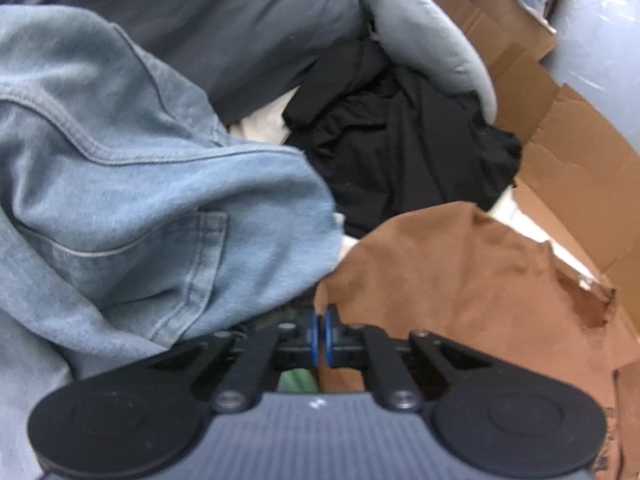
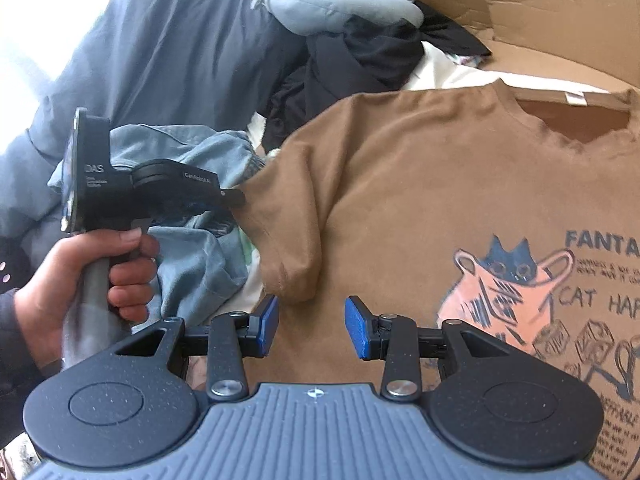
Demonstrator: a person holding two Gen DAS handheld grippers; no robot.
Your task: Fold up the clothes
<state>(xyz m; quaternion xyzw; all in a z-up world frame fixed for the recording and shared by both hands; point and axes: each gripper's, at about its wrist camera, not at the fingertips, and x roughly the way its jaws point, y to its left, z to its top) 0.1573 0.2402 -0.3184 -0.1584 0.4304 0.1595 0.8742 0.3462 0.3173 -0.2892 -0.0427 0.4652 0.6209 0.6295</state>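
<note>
Flattened cardboard (image 2: 520,20) underlies brown shirt (image 2: 400,168), clothes heap (image 1: 120,160).

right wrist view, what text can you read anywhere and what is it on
"FANTA", cut off at the frame edge: brown t-shirt, above the print.
"CAT HAP", cut off: same shirt, beside the cat drawing.
"DAS": left hand-held gripper, black body.
"GenRobot.AI", roughly: same body.
Smaller lines on shirt and body: too small to read.

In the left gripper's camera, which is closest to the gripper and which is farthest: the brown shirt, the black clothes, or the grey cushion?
From the left gripper, in the left wrist view:
1. Brown shirt: right at the shut jaws, spreading off to the right.
2. Black clothes: in the middle, beyond the shirt.
3. Grey cushion: at the top, behind the black clothes, by the cardboard.
</note>
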